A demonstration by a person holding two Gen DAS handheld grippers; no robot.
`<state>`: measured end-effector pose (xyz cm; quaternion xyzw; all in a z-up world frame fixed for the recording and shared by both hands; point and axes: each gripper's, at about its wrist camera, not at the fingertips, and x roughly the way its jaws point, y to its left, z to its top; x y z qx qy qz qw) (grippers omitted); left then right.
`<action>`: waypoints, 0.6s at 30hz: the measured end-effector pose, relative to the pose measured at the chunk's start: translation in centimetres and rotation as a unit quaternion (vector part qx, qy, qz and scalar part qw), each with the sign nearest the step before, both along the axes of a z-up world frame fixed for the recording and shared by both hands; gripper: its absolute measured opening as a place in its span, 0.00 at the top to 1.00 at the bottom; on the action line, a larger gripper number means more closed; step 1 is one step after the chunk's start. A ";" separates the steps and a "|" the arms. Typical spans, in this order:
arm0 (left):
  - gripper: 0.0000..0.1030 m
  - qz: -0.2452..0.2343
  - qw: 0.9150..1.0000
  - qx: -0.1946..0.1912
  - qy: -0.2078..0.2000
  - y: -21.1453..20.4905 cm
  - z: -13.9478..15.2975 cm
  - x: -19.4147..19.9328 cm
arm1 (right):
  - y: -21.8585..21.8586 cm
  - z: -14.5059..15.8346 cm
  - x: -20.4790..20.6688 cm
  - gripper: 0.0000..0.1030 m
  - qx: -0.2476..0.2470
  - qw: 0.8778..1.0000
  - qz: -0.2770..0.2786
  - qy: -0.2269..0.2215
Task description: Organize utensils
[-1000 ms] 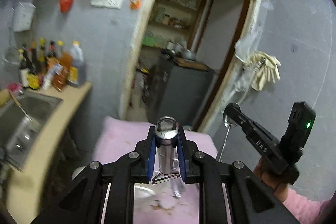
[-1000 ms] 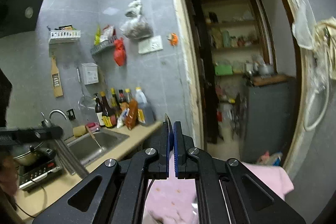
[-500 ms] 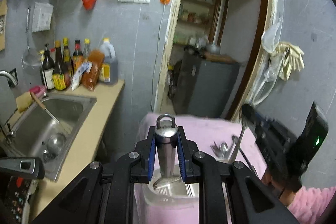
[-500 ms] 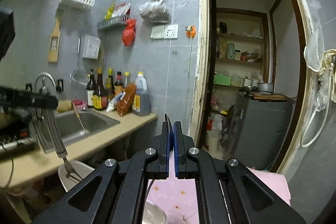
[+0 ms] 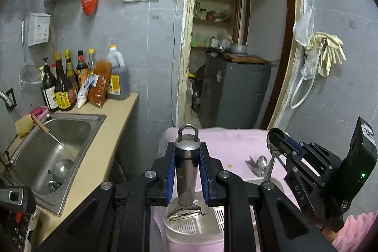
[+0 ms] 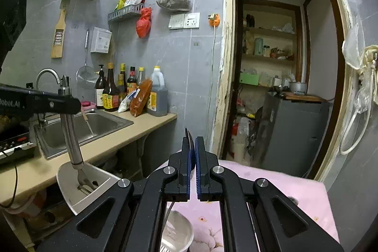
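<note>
My left gripper point(image 5: 187, 157) is shut on the handle of a steel spatula point(image 5: 187, 171), ring end up. The spatula's lower end point(image 5: 185, 213) hangs inside a white slotted utensil holder point(image 5: 212, 228) on the pink cloth. In the right wrist view the same spatula point(image 6: 70, 134) reaches down into a white container point(image 6: 68, 183) at the left. My right gripper point(image 6: 192, 148) is shut on a steel spoon point(image 5: 271, 157). The spoon's bowl is pinched at the fingertips and its handle points down toward the holder's rim. A sleeve point(image 5: 354, 237) shows behind that gripper.
A fork and a spoon point(image 5: 258, 164) lie on the pink cloth point(image 5: 226, 141). To the left runs a counter point(image 5: 113, 129) with a steel sink point(image 5: 59, 145) and sauce bottles point(image 5: 63, 86). Beyond the table is a doorway with a grey cabinet point(image 5: 234, 91).
Both grippers have come down and swung toward the counter side. The white holder has come into view under the spatula, whose end now sits inside it. The spoon came lower with the right gripper.
</note>
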<state>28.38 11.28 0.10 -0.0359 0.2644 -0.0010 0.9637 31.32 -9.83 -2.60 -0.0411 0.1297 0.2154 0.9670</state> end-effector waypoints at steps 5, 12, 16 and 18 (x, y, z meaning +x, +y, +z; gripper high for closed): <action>0.79 -0.004 0.999 -0.013 0.050 0.0 -1.0 -0.2 | -1.6 0.0 -0.7 0.52 0.031 0.999 0.027 0.031; 0.42 -0.002 0.998 -0.059 0.002 -1.2 0.1 -2.4 | -8.3 2.8 -1.8 0.35 0.072 0.997 -0.014 0.031; 0.22 0.001 0.998 -0.049 -0.031 -4.8 1.5 -2.4 | -12.8 5.0 -2.3 0.10 0.073 0.996 -0.045 0.007; 0.14 0.006 0.998 -0.046 -0.049 -6.9 2.0 -2.3 | -14.7 6.0 -2.6 0.01 0.068 0.996 -0.059 -0.008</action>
